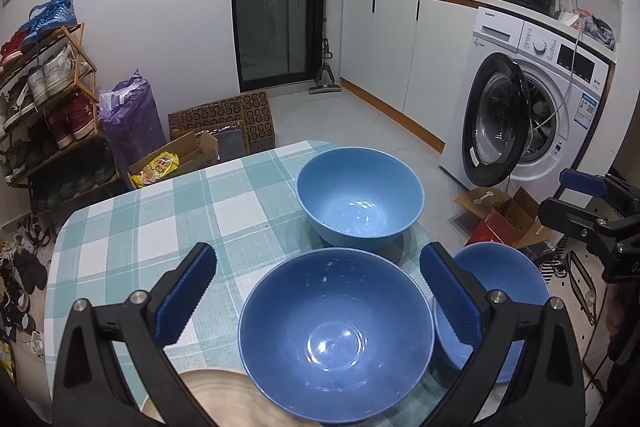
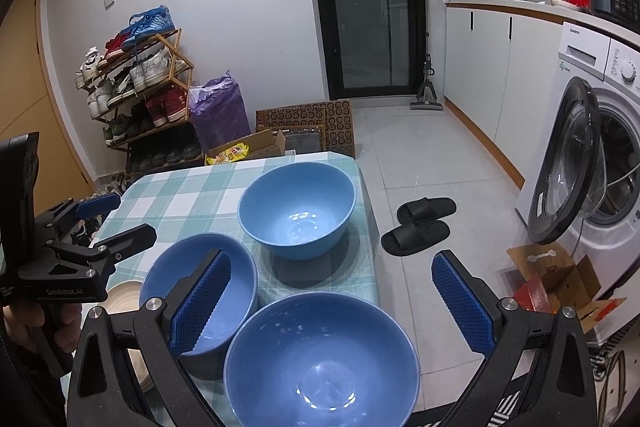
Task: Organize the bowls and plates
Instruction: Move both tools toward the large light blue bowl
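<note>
Blue glazed bowls, 3 of them, are sitting on a small table [image 1: 132, 223] draped in a teal-and-white checked cloth as a person is holding a gripper over each of the 2 nearer ones.

The left gripper [image 1: 316, 291] is hovering with its fingers spread wide and grasping nothing; the darker blue bowl [image 1: 336, 343] is lying between and just below the ribbed blue pads [image 1: 184, 295], seemingly framed for a pickup. The same vessel is showing behind the right gripper's left finger in the right wrist view.

The right gripper [image 2: 332, 301] is likewise released and empty, its fingers straddling the near bowl [image 2: 322, 363] at the table's front edge. In the left wrist view that bowl is peeking out beyond the left gripper's right finger.

Ahead of both pairs of fingers, the pale blue bowl [image 2: 298, 209] is standing alone and upright near the far edge, apart from the other 2.

A beige ridged plate [image 1: 208, 393] is resting under the left gripper's left finger, touching or nearly touching the darker bowl.

All 3 bowls are smooth, round and deep, their glossy insides catching ceiling light. Judging by the layout, nesting them appears to be the next step, and it is not yet begun. Slick glaze is likely calling for a rim pinch.
</note>
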Demonstrator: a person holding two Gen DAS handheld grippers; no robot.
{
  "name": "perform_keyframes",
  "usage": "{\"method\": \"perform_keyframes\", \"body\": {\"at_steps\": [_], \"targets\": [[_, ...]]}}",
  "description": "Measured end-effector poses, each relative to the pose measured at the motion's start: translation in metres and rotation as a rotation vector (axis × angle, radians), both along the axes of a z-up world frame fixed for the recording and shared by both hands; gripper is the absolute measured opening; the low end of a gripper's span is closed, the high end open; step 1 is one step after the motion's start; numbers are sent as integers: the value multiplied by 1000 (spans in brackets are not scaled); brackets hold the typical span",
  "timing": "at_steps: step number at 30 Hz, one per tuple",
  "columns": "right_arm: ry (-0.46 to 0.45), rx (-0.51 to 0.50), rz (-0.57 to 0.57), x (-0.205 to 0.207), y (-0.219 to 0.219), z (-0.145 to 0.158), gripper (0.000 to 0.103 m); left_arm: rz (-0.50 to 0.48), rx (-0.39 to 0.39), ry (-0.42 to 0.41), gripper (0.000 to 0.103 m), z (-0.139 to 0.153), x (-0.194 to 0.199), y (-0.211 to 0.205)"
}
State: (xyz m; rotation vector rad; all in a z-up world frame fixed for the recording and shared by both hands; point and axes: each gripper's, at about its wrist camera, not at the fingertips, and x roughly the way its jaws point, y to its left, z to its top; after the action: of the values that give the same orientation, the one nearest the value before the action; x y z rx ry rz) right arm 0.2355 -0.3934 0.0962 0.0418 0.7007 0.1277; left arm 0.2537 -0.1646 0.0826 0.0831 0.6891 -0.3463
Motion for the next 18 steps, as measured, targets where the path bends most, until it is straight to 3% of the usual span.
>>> {"method": "perform_keyframes", "body": {"at_steps": [18], "targets": [[60, 20, -15, 48, -7, -18, 102, 7, 0, 33, 102, -13, 39, -1]]}}
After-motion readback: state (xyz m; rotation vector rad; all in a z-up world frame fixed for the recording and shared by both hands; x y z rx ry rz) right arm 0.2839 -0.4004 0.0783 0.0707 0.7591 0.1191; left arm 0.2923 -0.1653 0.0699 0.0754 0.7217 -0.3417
